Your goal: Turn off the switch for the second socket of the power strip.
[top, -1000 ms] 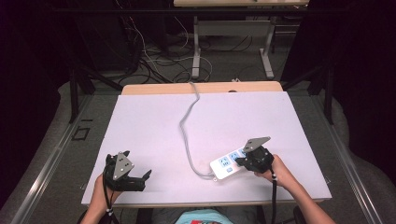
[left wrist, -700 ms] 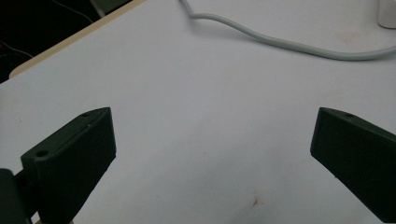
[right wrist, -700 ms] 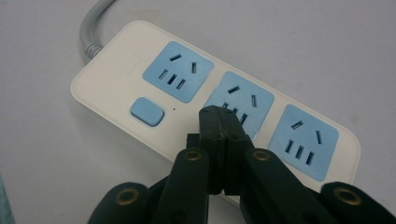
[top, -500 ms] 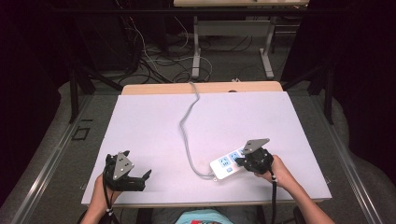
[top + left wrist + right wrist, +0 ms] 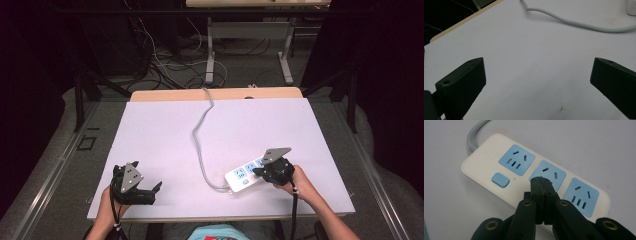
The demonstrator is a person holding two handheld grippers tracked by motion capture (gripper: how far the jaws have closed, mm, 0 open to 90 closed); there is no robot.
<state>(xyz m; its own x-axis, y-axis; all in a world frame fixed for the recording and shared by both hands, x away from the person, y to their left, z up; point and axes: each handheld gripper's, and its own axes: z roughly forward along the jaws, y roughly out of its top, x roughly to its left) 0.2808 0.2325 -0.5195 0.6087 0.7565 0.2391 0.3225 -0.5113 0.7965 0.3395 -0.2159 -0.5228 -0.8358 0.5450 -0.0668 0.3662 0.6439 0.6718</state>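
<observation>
White table (image 5: 165, 130) in a dark room — left gripper (image 5: 150, 192) jaws apart, right gripper (image 5: 259, 172) jaws closed, empty.

In the right gripper view the closed jaws cover part of the strip's (image 5: 499, 160) middle socket (image 5: 551, 173) and its near edge; whether the tips touch it cannot be told. The cord (image 5: 474, 135) is cut off by the top edge. In the left gripper view only a corner of the strip (image 5: 631, 7) shows at the upper right, and the cord (image 5: 579, 23) leaves at the top and right edges. In the high view the right gripper (image 5: 259, 172) hides the strip's (image 5: 240, 176) far end, and its sockets are too small to read.
</observation>
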